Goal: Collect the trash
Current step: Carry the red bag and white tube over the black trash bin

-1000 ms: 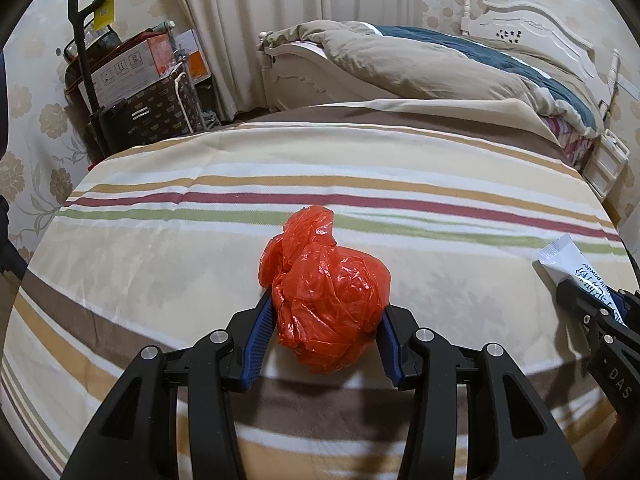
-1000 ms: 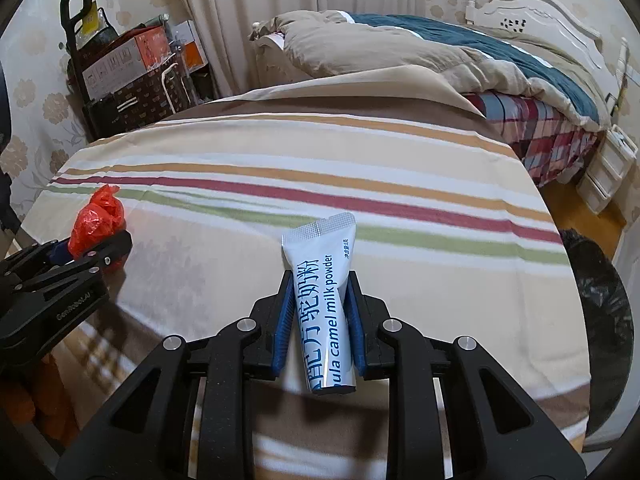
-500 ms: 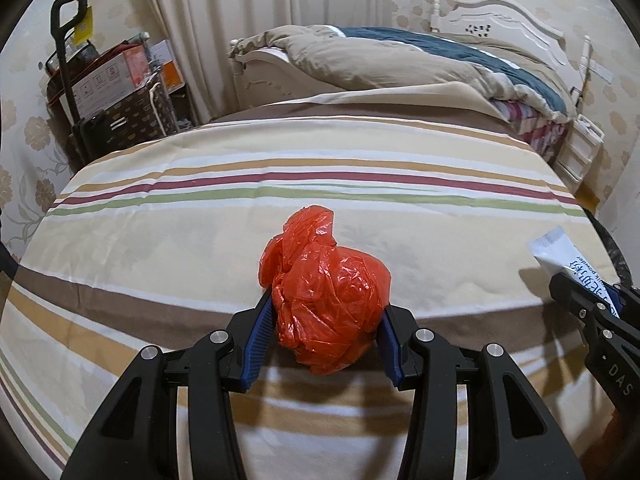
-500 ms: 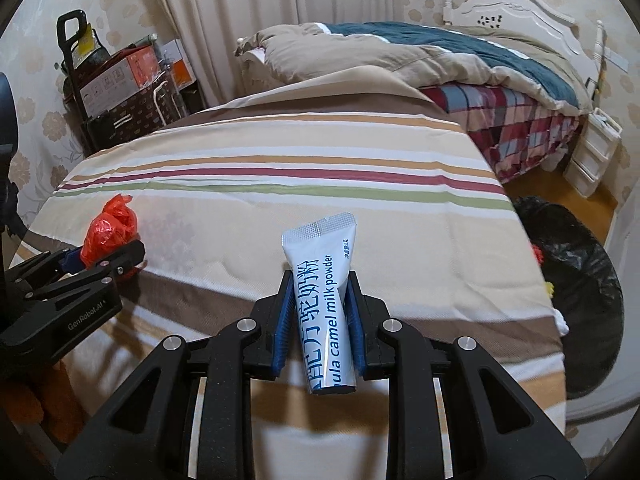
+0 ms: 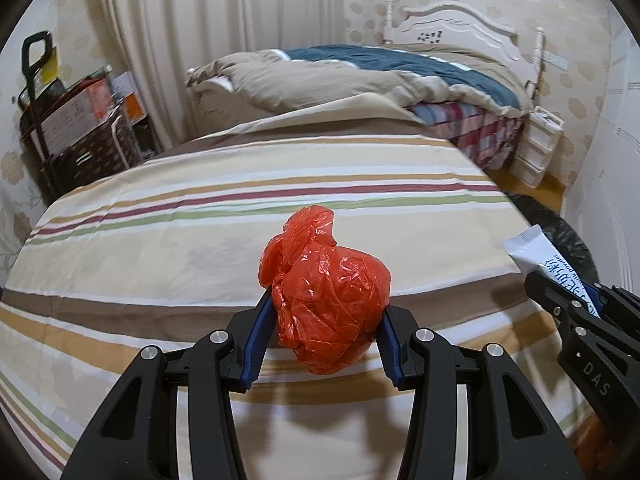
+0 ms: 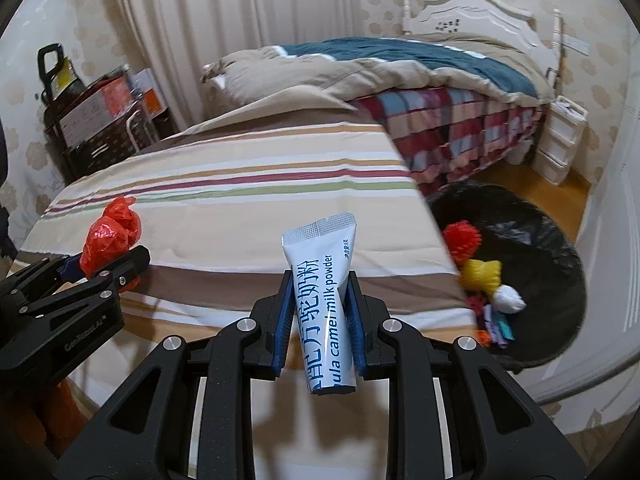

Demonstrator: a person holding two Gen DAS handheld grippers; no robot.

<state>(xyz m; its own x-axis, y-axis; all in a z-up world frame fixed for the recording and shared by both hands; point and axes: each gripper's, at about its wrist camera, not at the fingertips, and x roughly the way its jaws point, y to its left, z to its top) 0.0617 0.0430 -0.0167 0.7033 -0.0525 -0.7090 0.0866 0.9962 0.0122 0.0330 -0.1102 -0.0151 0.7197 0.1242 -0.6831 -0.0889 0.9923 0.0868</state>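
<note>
My left gripper [image 5: 325, 312] is shut on a crumpled red plastic bag [image 5: 326, 292] and holds it above the striped bedcover [image 5: 224, 248]. My right gripper [image 6: 321, 296] is shut on a white milk powder sachet [image 6: 325, 300] with blue print, held upright above the bed's right edge. The sachet also shows at the right of the left wrist view [image 5: 536, 250]. The red bag shows at the left of the right wrist view [image 6: 108, 240]. A bin lined with a black bag [image 6: 560, 264] stands on the floor right of the bed and holds colourful trash [image 6: 480, 272].
A second bed with a rumpled quilt [image 6: 380, 64] and white headboard [image 6: 480, 12] lies behind. A cart with boxes [image 5: 76, 128] stands at the back left by the curtain. White drawers [image 6: 560, 140] stand at the far right.
Both grippers have moved right and back with their loads held. The black-lined bin has come fully into the right wrist view.
</note>
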